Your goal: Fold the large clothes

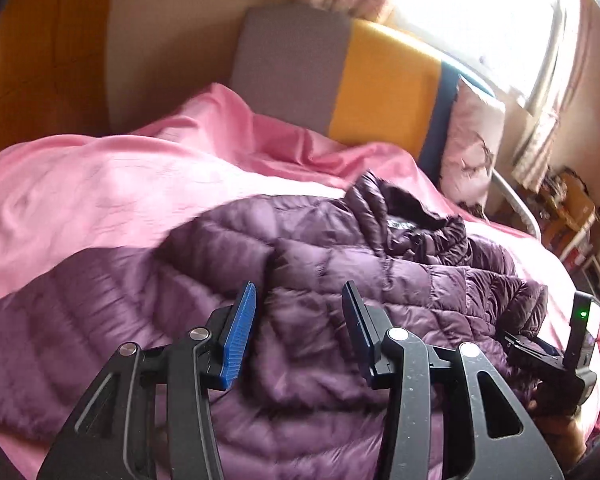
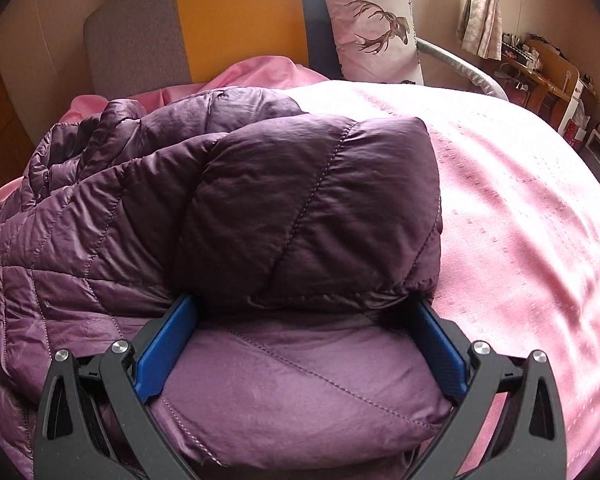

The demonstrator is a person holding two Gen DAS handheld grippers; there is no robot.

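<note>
While the left wrist view takes in the whole purple quilted down jacket (image 1: 340, 280) spread across the pink bedspread (image 1: 80, 184), only the right wrist view shows its folded sleeve (image 2: 312, 216) at close range. Left gripper (image 1: 300, 320): jaws apart, nothing between them, poised over the jacket's body. Right gripper (image 2: 304, 344): jaws spread wide with a padded part of the jacket lying between the blue pads (image 2: 164, 348); a firm grip cannot be confirmed. The left view alone catches the right gripper from outside, at the jacket's far edge, and a bright window (image 1: 480, 20). The right view alone shows the deer print on the pillow (image 2: 376, 28). Jacket fabric is glossy, puffy, stitched in diagonal channels; the bedspread is matte and woven with small raised dashes. Headboard (image 2: 236, 20) panels are grey, yellow and navy.
</note>
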